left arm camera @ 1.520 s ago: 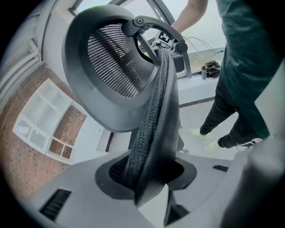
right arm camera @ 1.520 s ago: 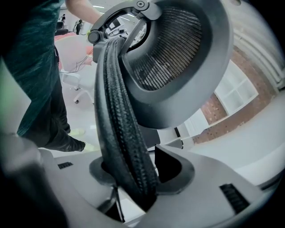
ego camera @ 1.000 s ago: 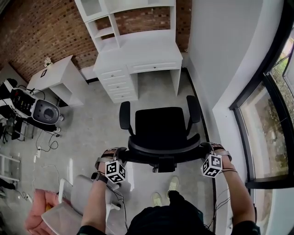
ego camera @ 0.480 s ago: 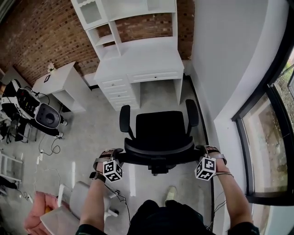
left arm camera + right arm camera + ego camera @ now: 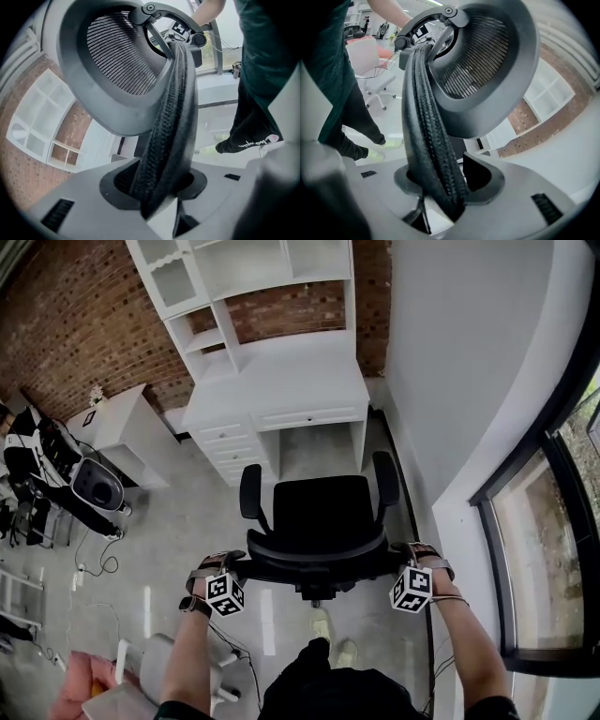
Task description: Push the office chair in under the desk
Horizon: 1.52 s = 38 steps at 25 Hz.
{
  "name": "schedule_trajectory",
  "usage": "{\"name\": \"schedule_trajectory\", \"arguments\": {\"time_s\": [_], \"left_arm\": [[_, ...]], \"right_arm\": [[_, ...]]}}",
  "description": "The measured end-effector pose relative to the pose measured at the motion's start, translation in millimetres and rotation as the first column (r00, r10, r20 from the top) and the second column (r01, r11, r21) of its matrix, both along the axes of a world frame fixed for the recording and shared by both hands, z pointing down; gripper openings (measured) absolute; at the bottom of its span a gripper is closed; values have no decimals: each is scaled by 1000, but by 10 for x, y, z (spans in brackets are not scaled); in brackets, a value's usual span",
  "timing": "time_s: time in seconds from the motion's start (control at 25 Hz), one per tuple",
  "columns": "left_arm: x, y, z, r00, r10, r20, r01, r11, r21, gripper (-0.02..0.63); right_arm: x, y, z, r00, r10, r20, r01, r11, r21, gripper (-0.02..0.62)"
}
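Observation:
A black office chair (image 5: 323,507) faces the white desk (image 5: 281,381), its seat front close to the knee opening under the desk top. My left gripper (image 5: 232,562) is shut on the left edge of the chair's backrest (image 5: 319,563); my right gripper (image 5: 403,556) is shut on its right edge. In the left gripper view the padded backrest rim (image 5: 168,140) runs down between the jaws of the left gripper (image 5: 157,197). The right gripper view shows the same rim (image 5: 431,140) pinched in the right gripper (image 5: 440,197).
A white drawer unit (image 5: 230,442) fills the desk's left side. A grey wall (image 5: 450,381) and a window (image 5: 553,549) run along the right. A small white table (image 5: 122,427) and cabled equipment (image 5: 94,486) are at the left, another chair (image 5: 141,671) behind left.
The chair and both grippers have moved forward toward the desk, the person stepping along behind. Both grips on the backrest are unchanged.

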<state>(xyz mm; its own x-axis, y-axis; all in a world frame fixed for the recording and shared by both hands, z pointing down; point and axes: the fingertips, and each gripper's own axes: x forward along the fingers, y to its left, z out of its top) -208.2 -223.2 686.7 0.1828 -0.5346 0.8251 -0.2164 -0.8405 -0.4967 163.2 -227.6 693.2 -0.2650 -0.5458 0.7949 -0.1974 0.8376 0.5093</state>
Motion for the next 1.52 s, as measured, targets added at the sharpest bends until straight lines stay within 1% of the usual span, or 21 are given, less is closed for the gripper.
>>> {"name": "schedule_trajectory", "arguments": {"time_s": [0.36, 0.6, 1.04, 1.24, 1.52], "left_arm": [[21, -742, 39, 1000, 17, 7, -17, 1000, -21, 156], [3, -1158, 38, 999, 29, 13, -28, 999, -36, 155], [39, -1802, 58, 999, 23, 24, -22, 999, -42, 153], [-71, -2113, 37, 999, 21, 39, -19, 999, -48, 155], [-111, -2444, 58, 999, -1, 42, 3, 998, -62, 155]], "right_arm": [[32, -769, 5, 1000, 21, 1, -21, 1000, 6, 179], [19, -1191, 2, 999, 32, 6, -32, 999, 7, 184], [57, -1899, 20, 999, 34, 9, -34, 999, 6, 190], [-50, -2158, -11, 999, 32, 21, -33, 999, 15, 190], [-104, -2575, -6, 999, 18, 31, -19, 999, 26, 193]]}}
